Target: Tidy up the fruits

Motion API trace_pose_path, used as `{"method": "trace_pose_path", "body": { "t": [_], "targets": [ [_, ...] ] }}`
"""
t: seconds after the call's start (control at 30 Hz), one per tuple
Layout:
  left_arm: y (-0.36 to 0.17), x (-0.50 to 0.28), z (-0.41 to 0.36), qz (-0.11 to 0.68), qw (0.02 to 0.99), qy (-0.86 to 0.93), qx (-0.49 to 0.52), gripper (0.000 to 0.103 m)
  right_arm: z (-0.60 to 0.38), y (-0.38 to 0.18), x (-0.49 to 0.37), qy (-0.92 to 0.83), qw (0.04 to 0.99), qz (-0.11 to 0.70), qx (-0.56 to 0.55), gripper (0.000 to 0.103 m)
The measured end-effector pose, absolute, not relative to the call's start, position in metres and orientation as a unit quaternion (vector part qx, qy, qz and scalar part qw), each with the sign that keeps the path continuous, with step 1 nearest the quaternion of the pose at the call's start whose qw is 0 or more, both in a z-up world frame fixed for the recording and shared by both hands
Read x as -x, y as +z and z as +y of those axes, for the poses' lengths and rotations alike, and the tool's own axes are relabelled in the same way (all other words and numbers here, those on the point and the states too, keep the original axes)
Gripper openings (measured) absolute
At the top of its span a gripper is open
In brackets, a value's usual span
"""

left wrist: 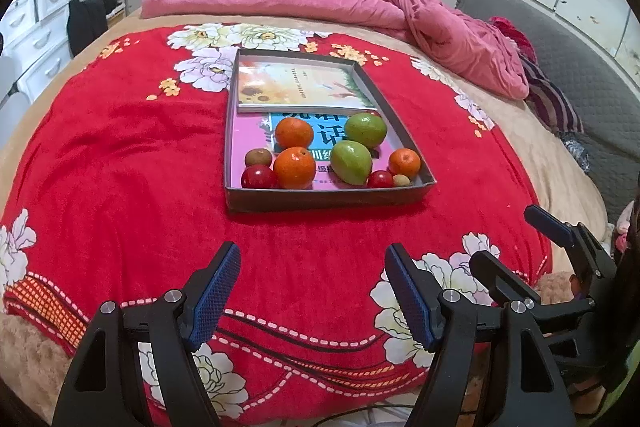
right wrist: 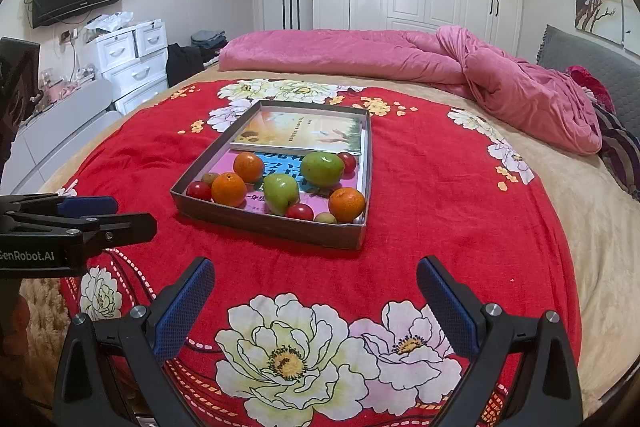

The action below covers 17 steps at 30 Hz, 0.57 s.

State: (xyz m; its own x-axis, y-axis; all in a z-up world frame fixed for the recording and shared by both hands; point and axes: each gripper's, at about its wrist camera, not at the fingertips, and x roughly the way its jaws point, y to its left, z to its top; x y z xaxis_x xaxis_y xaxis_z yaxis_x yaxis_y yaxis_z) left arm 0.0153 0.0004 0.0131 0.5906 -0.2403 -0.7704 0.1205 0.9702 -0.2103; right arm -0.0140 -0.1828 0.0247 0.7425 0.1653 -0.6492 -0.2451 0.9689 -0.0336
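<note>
A shallow grey cardboard tray [left wrist: 320, 201] lies on the red flower-printed blanket [left wrist: 120, 155] of the bed, in the middle of both frames. All the fruit sits inside it, bunched toward its near edge, likely because the soft bed would let loose fruit roll and the rim keeps it in.

Counted across both views:
- three round oranges: a large one [left wrist: 294, 167], one behind it [left wrist: 294, 133], and a smaller one in the near right corner [left wrist: 404, 163];
- two green pear-like fruits [left wrist: 351, 163] [left wrist: 365, 129];
- three small glossy red fruits: one at the near left [left wrist: 258, 177], one at the near edge [left wrist: 380, 179], and a third [right wrist: 347, 162] seen only in the right wrist view behind the far green fruit;
- one small brownish fruit [left wrist: 258, 157];
- one small pale fruit [left wrist: 401, 181].

Two flat books line the tray: a pale landscape-cover book [left wrist: 300, 83] at the far end, and a pink and blue one [left wrist: 256, 131] under the fruit.

The left tongs [left wrist: 312, 297] and right tongs [right wrist: 316, 311] both stand wide apart and empty, hovering over the blanket short of the tray. The fruit lies mixed by kind, which fits either gathering finished or sorting ahead.
</note>
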Motion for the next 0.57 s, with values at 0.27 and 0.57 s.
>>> {"method": "trace_pose_path", "body": {
  "t": [0.27, 0.57],
  "targets": [
    [0.009, -0.019, 0.003, 0.45, 0.885, -0.09, 0.073, 0.076, -0.185, 0.025, 0.015, 0.11, 0.931, 0.342, 0.057, 0.102],
    [0.0, -0.043, 0.025, 0.442, 0.892, -0.056, 0.078, 0.076, -0.206, 0.021, 0.001, 0.09, 0.934, 0.344, 0.037, 0.102]
  ]
}}
